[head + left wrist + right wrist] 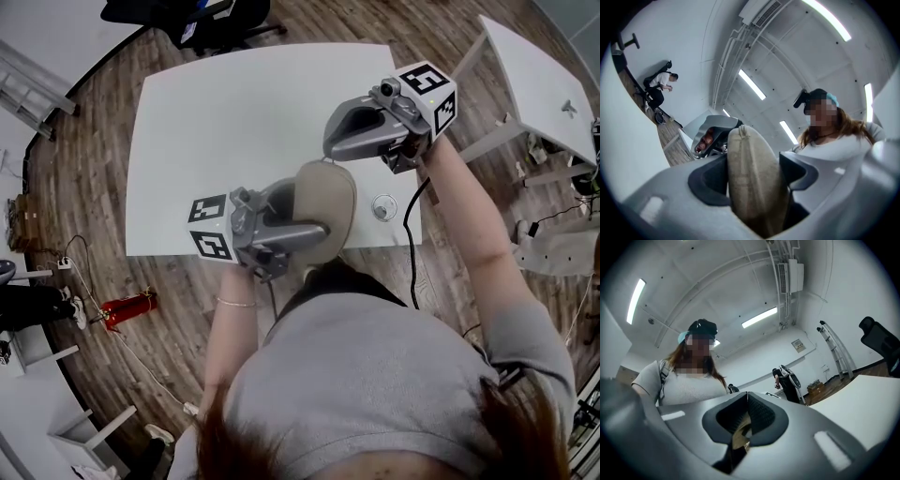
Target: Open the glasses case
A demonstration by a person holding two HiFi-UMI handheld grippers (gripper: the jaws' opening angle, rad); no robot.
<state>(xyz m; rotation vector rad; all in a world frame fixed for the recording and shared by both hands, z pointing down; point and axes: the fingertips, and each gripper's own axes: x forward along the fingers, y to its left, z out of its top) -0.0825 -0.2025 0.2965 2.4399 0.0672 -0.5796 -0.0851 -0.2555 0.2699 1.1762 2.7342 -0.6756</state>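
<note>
On the wood floor (84, 187), a white surface (234, 112); a second white table (544, 75) stands off to the right. Person in a grey top (375, 375) leans over the near edge with both arms raised. Left tool (752, 176) is clamped on the glasses case (328, 202), pads wide apart on either side of it. The case is tan and fabric-looking, held up off the surface above its near edge, narrow end up, still closed. Right tool (747, 416) is at the case's far end with jaws together; a tan sliver shows low between them, can't tell if it is pinched. Small round disc (384, 206) lies on the surface just right of the case.
</note>
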